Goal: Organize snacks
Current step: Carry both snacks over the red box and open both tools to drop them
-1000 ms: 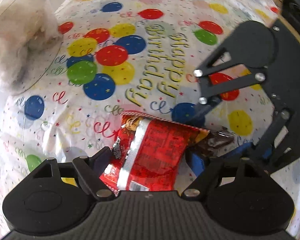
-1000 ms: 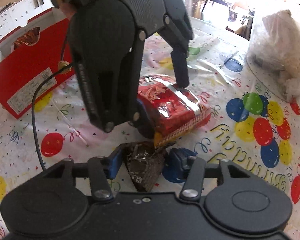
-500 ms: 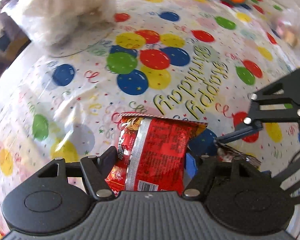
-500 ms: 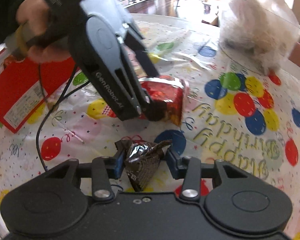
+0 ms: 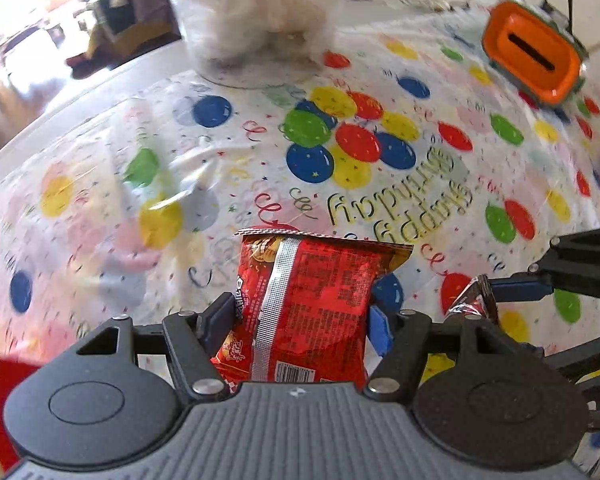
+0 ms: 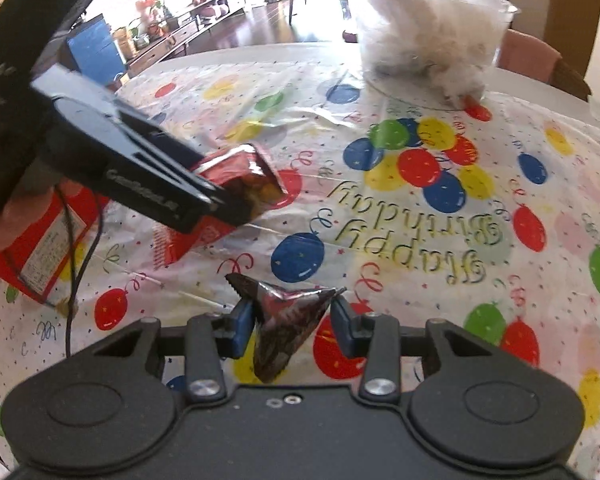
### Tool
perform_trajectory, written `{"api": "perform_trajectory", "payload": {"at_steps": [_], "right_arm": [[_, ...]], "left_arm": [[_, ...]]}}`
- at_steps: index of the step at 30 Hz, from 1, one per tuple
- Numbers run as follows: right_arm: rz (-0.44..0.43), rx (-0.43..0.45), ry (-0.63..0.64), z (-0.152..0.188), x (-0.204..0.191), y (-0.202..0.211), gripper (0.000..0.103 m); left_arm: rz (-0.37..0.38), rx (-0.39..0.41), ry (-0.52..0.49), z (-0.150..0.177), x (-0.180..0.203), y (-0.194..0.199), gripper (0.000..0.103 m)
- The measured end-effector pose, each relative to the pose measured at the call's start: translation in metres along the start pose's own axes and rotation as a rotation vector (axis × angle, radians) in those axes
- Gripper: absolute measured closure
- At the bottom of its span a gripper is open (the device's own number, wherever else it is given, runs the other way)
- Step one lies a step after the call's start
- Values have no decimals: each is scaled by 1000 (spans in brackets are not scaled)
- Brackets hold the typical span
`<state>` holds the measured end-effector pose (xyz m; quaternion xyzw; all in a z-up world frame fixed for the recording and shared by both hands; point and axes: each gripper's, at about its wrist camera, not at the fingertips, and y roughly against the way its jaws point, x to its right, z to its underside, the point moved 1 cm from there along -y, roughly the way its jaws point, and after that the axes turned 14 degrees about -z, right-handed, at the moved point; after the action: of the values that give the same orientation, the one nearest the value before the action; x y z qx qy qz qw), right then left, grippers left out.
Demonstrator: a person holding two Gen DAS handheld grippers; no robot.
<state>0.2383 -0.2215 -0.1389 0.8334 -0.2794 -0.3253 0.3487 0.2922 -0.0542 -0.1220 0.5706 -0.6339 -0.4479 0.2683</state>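
My left gripper [image 5: 296,320] is shut on a red snack packet [image 5: 312,300] and holds it above the table. The same packet [image 6: 244,176] shows in the right wrist view at the tip of the left gripper [image 6: 236,200]. My right gripper [image 6: 292,320] is shut on a dark brown snack wrapper [image 6: 288,316], held above the table. That wrapper [image 5: 470,300] and the right gripper [image 5: 540,280] show at the right of the left wrist view.
A balloon-print "Happy Birthday" cloth [image 5: 380,152] covers the table. A red snack box [image 6: 40,248] lies at the left. A clear bag of white stuff [image 6: 432,36] stands at the far edge. An orange box [image 5: 532,56] sits at the far right.
Both grippers have lifted and swung with their snacks. The left gripper has moved away from the right one, toward the red box side. The views now look further across the table.
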Motion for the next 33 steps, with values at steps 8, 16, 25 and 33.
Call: {"api": "perform_trajectory", "payload": {"at_steps": [8,16,25,33], "right_arm": [[12,38,24,1,-14,20,69],[-6,85,74,-6,-46,47,69],[-33,105,153,-26,-96,53,69],[-76,118,215,-52,-144,39,69]], "left_arm": [[-45,21,111,22,-8,49,36],[-97,34,196,45,-30,94,36],[-148,37,321,74,-76,135,36],[-211,48,416,109,-133,162,36]]}}
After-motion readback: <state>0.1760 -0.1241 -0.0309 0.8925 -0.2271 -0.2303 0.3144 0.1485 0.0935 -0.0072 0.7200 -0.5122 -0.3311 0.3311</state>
